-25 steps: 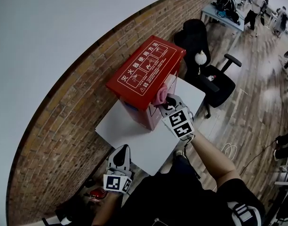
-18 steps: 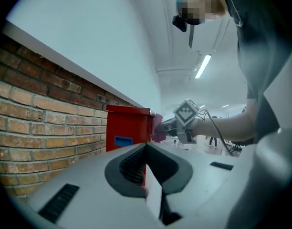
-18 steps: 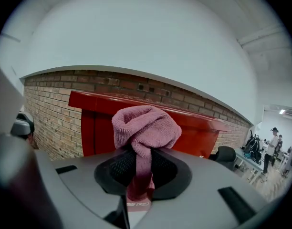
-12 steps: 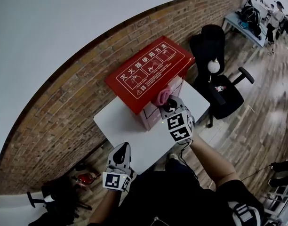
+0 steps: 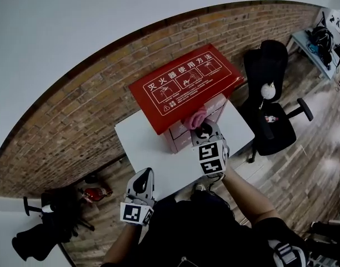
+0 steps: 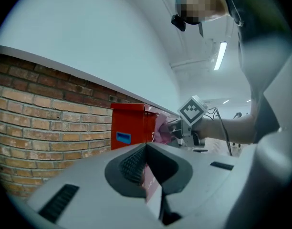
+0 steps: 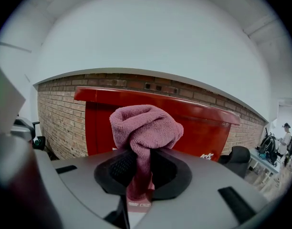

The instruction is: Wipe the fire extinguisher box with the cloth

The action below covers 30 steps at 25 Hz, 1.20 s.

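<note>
1. On the white table (image 5: 142, 143) by the brick wall (image 5: 64, 138), the head view shows the red fire extinguisher box (image 5: 184, 88). The right gripper (image 5: 202, 128) holds a pink cloth (image 5: 195, 117) at the box's front, seemingly touching it. The left gripper (image 5: 142, 179) hangs near the table's front edge, well apart from the box.
2. Left gripper view: its jaws are together with nothing between them.
3. Right gripper view: its jaws are clamped on the bunched cloth, with the box just behind.

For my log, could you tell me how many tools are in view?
2. The left tool is by the table's near edge; the right tool holds the cloth at the box's front.
</note>
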### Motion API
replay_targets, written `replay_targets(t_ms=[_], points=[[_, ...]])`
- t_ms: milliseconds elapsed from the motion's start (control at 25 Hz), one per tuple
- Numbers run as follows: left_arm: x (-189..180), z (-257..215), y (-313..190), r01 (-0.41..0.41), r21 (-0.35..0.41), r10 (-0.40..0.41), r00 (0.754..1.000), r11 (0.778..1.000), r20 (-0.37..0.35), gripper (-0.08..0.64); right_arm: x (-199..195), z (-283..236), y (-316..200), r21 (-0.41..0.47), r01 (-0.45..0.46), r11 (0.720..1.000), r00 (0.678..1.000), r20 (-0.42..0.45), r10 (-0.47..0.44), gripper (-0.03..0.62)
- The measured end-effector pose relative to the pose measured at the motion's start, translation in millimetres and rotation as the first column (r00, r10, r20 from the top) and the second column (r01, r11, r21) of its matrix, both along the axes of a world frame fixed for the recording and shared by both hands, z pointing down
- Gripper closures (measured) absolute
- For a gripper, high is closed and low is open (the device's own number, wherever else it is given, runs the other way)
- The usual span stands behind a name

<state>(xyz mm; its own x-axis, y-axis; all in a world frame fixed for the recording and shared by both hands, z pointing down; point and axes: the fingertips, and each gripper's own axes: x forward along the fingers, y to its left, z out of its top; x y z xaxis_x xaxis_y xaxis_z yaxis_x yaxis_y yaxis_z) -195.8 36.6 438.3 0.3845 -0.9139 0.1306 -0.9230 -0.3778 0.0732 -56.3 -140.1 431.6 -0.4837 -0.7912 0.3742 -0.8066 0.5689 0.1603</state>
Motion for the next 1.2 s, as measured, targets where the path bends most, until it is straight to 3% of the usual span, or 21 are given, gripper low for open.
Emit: replay_targets(t_ms=[280, 1200], points=[[7.5, 5.3, 4.4, 0.068, -0.005, -0.068, 0.998, 0.998, 0.007, 0.511, 3.5, 24.7, -2.7, -0.006, 0.025, 1.000, 1.000, 0.011, -0.025, 0.522], [28.7, 11.3, 3.6, 0.183, 0.001, -0.183, 0.982, 0.983, 0.043, 0.511, 3.1, 116.6, -5.8, -0.122, 0.116, 0.986, 0.993, 0.010, -0.115, 0.522]])
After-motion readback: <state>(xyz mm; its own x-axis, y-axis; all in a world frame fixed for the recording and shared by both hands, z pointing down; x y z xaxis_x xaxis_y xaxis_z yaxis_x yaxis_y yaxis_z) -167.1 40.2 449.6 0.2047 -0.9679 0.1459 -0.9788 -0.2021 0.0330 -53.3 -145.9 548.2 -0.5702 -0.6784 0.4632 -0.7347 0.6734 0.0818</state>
